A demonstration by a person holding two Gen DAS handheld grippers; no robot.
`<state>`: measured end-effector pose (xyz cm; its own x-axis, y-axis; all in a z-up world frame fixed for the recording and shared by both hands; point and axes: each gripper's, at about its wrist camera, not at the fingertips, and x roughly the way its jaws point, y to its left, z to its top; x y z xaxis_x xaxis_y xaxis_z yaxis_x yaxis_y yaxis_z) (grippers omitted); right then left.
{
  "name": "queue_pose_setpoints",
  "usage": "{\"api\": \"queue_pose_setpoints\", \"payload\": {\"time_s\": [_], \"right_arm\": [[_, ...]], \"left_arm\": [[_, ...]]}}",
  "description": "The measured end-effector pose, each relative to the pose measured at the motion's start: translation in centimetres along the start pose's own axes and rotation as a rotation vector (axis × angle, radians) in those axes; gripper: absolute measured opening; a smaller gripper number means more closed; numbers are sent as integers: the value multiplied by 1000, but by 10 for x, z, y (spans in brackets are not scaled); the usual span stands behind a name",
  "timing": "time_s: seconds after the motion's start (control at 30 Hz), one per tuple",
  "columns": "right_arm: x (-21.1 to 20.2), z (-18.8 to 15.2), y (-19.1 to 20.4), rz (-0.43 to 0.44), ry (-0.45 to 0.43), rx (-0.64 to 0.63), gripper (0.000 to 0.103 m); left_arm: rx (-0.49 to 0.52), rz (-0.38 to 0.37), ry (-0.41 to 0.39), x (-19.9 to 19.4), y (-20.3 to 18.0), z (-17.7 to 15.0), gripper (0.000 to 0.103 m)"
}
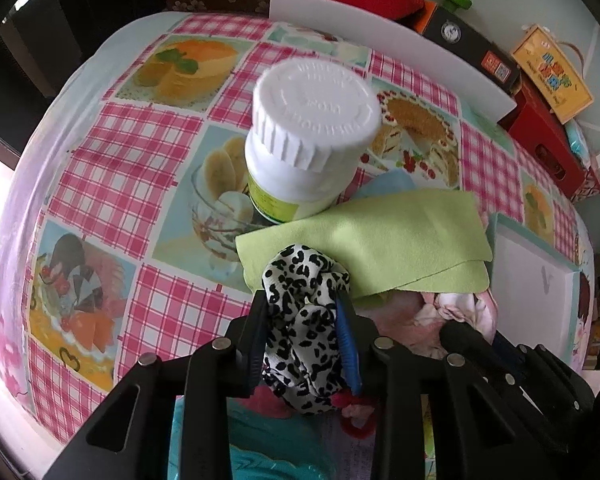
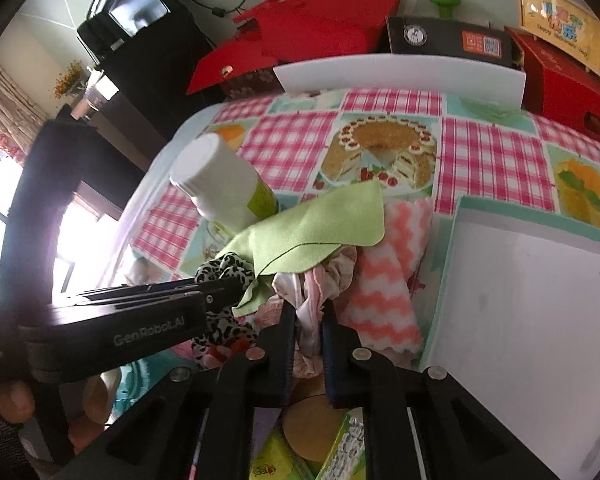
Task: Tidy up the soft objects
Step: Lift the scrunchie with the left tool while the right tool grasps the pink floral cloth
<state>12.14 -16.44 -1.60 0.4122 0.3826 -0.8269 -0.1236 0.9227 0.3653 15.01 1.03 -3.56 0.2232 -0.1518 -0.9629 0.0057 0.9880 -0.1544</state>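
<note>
My left gripper point(image 1: 305, 312) is shut on a black-and-white leopard-print scrunchie point(image 1: 300, 332), held just above the table. The scrunchie also shows in the right wrist view point(image 2: 224, 268), with the left gripper point(image 2: 236, 284) around it. My right gripper point(image 2: 309, 312) is shut on a pale pink floral scrunchie point(image 2: 312, 304). A light green cloth point(image 1: 376, 248) lies just ahead of both grippers, over the pink scrunchie point(image 1: 460, 308); it also shows in the right wrist view point(image 2: 320, 228). A pink-and-white zigzag cloth point(image 2: 384, 280) lies under it to the right.
A white pill bottle point(image 1: 312, 140) with a green label stands on the checked tablecloth point(image 1: 148, 148) just behind the green cloth. A white tray point(image 2: 528, 320) with a teal rim lies at the right. A white board point(image 2: 400, 74) and red boxes point(image 2: 560, 84) line the far edge.
</note>
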Motion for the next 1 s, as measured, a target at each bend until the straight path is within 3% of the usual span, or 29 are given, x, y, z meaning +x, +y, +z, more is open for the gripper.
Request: {"api": "queue_pose_setpoints", "payload": {"time_s": [0.57,1.0], "right_arm": [[-52,8,14,9,-132,-38,12],[-120,3,22,0,-287,-63,12]], "left_arm": [[-18,-47,-203,-85,12,-11,33],[27,-57,-325,-123,-8,-18,33]]}}
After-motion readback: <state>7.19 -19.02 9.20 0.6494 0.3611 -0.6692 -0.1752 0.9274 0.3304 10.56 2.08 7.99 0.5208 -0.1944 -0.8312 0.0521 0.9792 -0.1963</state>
